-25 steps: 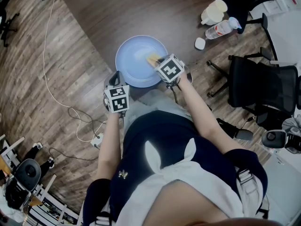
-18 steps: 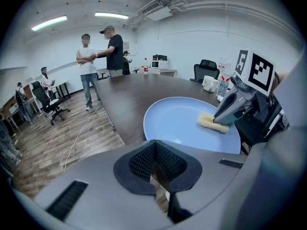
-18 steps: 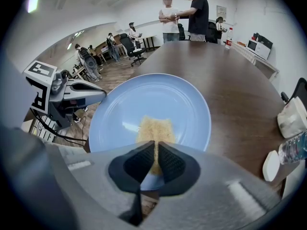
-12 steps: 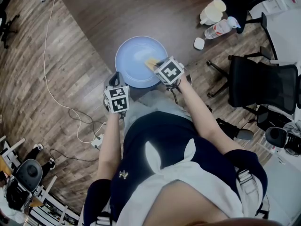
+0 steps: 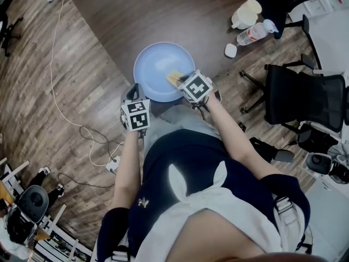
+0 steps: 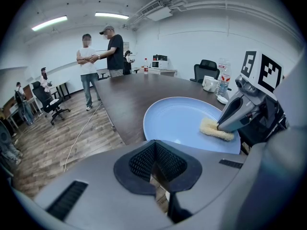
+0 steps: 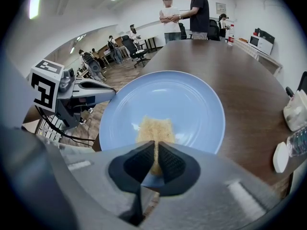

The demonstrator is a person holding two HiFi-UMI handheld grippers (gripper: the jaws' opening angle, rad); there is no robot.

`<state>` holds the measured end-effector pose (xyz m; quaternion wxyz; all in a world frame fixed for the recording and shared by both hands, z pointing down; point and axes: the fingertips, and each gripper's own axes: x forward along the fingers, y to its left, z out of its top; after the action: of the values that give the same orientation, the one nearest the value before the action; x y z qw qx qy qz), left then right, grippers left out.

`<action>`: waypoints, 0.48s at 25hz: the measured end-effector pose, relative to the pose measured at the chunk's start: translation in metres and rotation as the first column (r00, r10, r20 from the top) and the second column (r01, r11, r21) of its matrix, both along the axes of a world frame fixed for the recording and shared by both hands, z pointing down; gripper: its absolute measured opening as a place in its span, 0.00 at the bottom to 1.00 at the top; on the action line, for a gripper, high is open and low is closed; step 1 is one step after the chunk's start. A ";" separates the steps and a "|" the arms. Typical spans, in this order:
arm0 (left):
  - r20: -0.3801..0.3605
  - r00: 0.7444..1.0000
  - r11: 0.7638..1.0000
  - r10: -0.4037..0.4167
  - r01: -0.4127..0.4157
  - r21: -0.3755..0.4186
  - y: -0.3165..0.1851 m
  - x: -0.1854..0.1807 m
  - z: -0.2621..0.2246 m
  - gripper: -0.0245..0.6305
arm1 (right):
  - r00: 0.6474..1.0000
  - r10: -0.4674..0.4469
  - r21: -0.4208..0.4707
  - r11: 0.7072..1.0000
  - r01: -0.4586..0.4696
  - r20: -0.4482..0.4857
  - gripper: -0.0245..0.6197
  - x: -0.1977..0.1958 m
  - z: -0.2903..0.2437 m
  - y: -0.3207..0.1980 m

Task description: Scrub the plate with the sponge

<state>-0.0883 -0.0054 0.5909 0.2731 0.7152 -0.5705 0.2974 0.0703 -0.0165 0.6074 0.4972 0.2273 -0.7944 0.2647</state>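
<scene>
A light blue plate (image 5: 155, 64) lies on the dark wooden table (image 5: 163, 10), near its front edge. My right gripper (image 5: 180, 81) is shut on a yellow sponge (image 5: 174, 78), which it presses flat on the near right part of the plate. In the right gripper view the sponge (image 7: 154, 131) sticks out past the closed jaws onto the plate (image 7: 182, 99). My left gripper (image 5: 132, 94) is at the plate's near left rim with its jaws together. In the left gripper view the plate (image 6: 177, 119) lies ahead; whether the jaws pinch the rim is hidden.
A cream jug (image 5: 247, 13), a water bottle (image 5: 256, 33) and a small white object (image 5: 232, 50) stand at the table's right end. Black office chairs (image 5: 302, 97) are to the right. A white cable (image 5: 57, 86) runs over the floor. Two people (image 6: 103, 51) stand beyond the table.
My right gripper has dragged the sponge a short way across the plate towards the near edge. The left gripper and the plate have stayed put.
</scene>
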 end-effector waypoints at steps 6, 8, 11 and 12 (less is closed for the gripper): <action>0.003 1.000 1.000 0.006 -0.006 0.001 -0.001 0.001 -0.001 0.05 | 1.000 -0.014 0.003 1.000 0.014 0.006 0.07 -0.004 0.000 0.006; 0.006 1.000 1.000 0.009 -0.009 0.006 -0.002 0.002 -0.004 0.05 | 1.000 -0.020 0.002 1.000 0.020 0.009 0.07 -0.005 0.000 0.008; 0.006 1.000 1.000 0.005 -0.005 0.007 -0.002 0.001 -0.004 0.05 | 0.999 -0.037 -0.008 0.999 0.037 0.017 0.07 -0.010 0.000 0.012; 0.005 1.000 1.000 0.005 -0.005 0.006 -0.002 0.001 -0.004 0.04 | 0.999 -0.044 -0.012 0.999 0.044 0.021 0.07 -0.013 0.000 0.014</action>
<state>-0.0878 -0.0072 0.5868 0.2687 0.7166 -0.5705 0.2980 0.0577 -0.0023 0.6073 0.4962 0.2041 -0.8025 0.2610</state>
